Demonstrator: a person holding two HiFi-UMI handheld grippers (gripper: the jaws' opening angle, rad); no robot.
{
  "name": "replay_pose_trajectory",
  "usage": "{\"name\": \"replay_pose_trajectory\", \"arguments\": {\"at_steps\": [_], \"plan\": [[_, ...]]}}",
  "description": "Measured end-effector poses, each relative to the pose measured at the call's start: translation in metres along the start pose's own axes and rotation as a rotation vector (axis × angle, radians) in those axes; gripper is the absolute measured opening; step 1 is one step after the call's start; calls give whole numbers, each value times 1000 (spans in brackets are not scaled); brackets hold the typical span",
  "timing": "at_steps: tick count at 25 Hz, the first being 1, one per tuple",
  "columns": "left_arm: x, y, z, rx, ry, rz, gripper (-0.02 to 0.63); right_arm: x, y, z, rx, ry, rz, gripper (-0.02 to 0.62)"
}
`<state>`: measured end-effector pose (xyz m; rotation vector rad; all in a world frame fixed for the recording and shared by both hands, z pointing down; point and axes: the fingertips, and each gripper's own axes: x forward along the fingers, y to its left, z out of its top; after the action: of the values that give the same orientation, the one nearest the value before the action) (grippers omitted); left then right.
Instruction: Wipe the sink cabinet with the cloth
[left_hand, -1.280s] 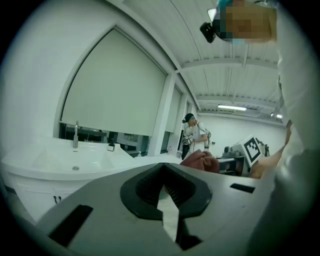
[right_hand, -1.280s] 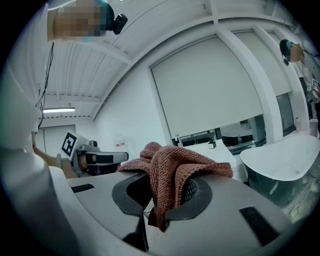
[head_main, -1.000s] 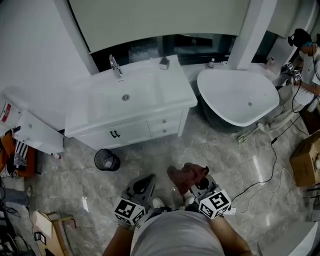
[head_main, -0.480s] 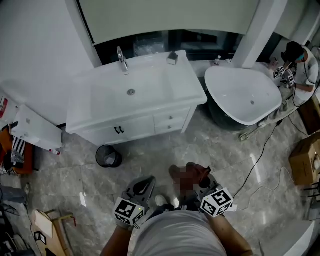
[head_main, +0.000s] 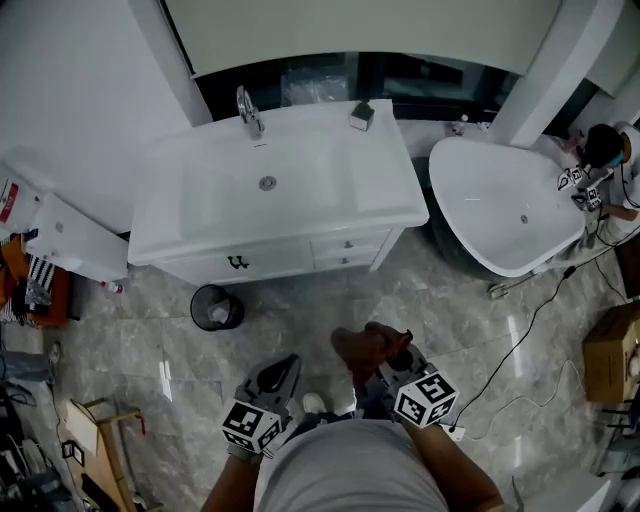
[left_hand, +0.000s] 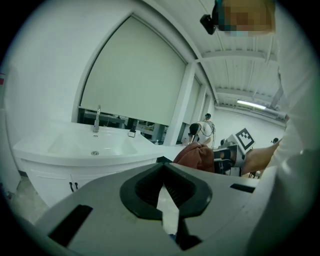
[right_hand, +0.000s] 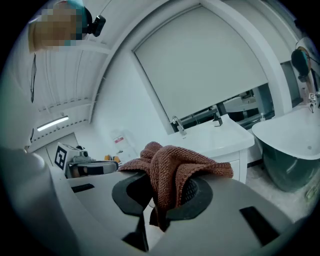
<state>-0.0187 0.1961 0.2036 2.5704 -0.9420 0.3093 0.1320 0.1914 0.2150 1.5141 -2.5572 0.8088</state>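
The white sink cabinet (head_main: 300, 255) stands ahead against the wall, with a chrome faucet (head_main: 248, 108) and a basin drain (head_main: 267, 183) on top. It also shows in the left gripper view (left_hand: 60, 170) and the right gripper view (right_hand: 220, 142). My right gripper (head_main: 385, 358) is held low in front of my body, well short of the cabinet. It is shut on a reddish-brown knitted cloth (head_main: 365, 343), which drapes over the jaws (right_hand: 172, 162). My left gripper (head_main: 288, 362) is beside it, its jaws (left_hand: 163, 167) shut and holding nothing.
A white bathtub (head_main: 500, 215) stands right of the cabinet, with a person (head_main: 605, 160) beyond it. A black bin (head_main: 215, 308) sits on the marble floor before the cabinet's left end. A cable (head_main: 520, 340) trails on the floor at right, near a cardboard box (head_main: 610, 355). Clutter lies at left (head_main: 40, 290).
The view has advanced toward the cabinet, which now sits larger and more central. Both grippers keep their place in front of my body, and the cloth stays in the right one.
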Motion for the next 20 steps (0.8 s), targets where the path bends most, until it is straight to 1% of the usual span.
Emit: {"name": "replay_pose_trajectory", "arguments": {"at_steps": [5, 8, 10, 14, 17, 20], "plan": [[47, 9, 19, -36, 4, 91, 11, 31, -45, 23, 36, 43, 77, 61], [70, 12, 27, -48, 11, 145, 11, 46, -64, 33, 51, 81, 133, 61], [82, 16, 31, -56, 15, 184, 11, 56, -76, 36, 62, 105, 168, 61], [95, 23, 31, -83, 9, 269, 11, 76, -97, 34, 125, 141, 226, 61], [100, 27, 29, -104, -2, 309, 11, 91, -110, 28, 148, 179, 244, 61], [100, 28, 22, -130, 9, 313, 11, 102, -115, 22, 172, 209, 236, 61]]}}
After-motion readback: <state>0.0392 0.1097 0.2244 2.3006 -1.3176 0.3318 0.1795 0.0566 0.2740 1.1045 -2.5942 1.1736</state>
